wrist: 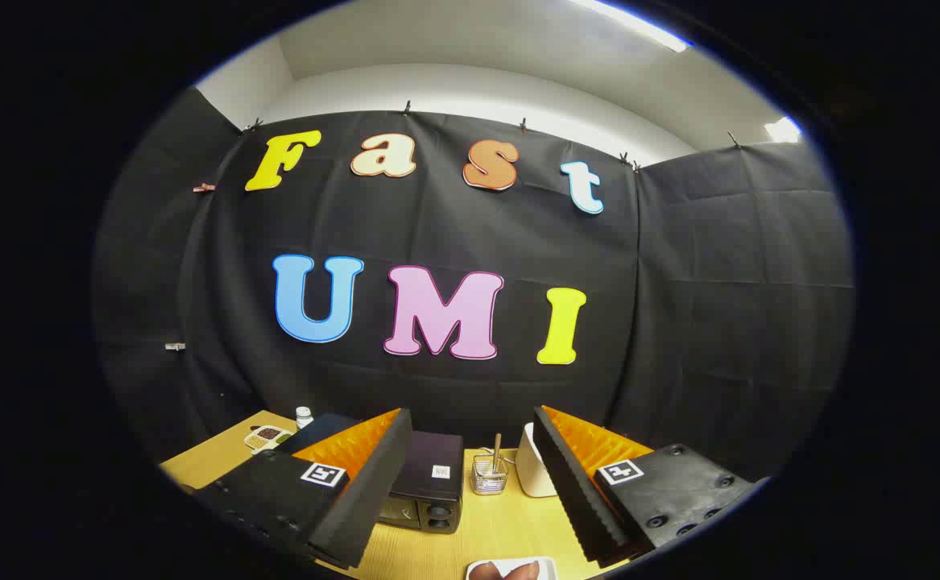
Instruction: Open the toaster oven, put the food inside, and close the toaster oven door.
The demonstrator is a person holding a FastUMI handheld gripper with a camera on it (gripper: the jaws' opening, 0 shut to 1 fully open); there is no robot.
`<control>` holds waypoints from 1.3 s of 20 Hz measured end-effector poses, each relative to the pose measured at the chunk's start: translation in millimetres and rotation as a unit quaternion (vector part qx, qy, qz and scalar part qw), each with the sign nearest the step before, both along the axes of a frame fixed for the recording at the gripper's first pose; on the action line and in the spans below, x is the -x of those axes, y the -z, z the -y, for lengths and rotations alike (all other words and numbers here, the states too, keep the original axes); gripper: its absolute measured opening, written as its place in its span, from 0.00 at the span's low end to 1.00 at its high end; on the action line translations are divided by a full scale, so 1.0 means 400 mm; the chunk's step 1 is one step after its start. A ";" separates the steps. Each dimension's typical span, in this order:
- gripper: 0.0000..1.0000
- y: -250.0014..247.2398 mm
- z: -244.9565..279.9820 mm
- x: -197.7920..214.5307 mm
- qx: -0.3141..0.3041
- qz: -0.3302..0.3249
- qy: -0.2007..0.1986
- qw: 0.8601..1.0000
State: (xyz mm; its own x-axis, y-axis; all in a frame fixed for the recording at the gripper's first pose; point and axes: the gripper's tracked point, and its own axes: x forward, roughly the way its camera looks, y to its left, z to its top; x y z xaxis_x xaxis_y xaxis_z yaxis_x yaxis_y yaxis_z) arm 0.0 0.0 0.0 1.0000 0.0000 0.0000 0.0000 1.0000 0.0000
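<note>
1. The gripper (470,475) hangs high above the pale wooden tabletop (510,524) with its 2 fingers spread wide apart and nothing between them.
2. The small black toaster oven (431,483) stands on the tabletop just beyond the left finger, which hides part of its front. From what shows of the front, its door appears shut.
3. The food (506,571), brownish pieces on a white plate (546,564), lies close beneath the gripper, between the 2 fingers and nearer than the oven.
4. A small wire basket (489,474) holding a stick-like utensil and a white container (532,471) stand beside the oven, between the fingers and farther back. A white divided dish of seeds (267,437) and a small white bottle (304,416) sit beyond the left finger.
5. The step in hand is judged to be the approach to the oven door, so nothing of the task is done yet.
6. To do it well, the person should lower the gripper and swing it left until the door handle lies squarely ahead, keeping clear of the wire basket.
7. The pull should follow the door's hinge arc, so the light oven does not slide on the tabletop.
</note>
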 end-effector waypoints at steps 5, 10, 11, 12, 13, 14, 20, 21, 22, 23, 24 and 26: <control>0.98 0.014 -0.010 0.000 -0.011 -0.012 -0.002 1.000; 0.97 0.023 -0.010 0.001 -0.014 -0.019 -0.001 1.000; 0.97 0.024 -0.012 0.001 -0.014 -0.020 -0.001 1.000; 0.98 0.027 -0.014 0.000 -0.013 -0.020 -0.001 1.000; 0.98 0.030 -0.016 -0.001 -0.013 -0.022 -0.001 1.000; 0.98 0.032 -0.017 -0.002 -0.013 -0.023 -0.001 1.000; 0.97 0.046 -0.047 -0.005 -0.020 -0.031 -0.007 0.999; 0.97 0.054 -0.064 -0.007 -0.023 -0.035 -0.011 0.999; 0.98 0.061 -0.078 -0.011 -0.024 -0.039 -0.015 0.999; 0.98 0.069 -0.096 -0.014 -0.026 -0.044 -0.020 0.998; 0.98 0.075 -0.117 -0.018 -0.030 -0.048 -0.026 0.998; 0.98 0.091 -0.167 -0.032 -0.039 -0.057 -0.038 0.997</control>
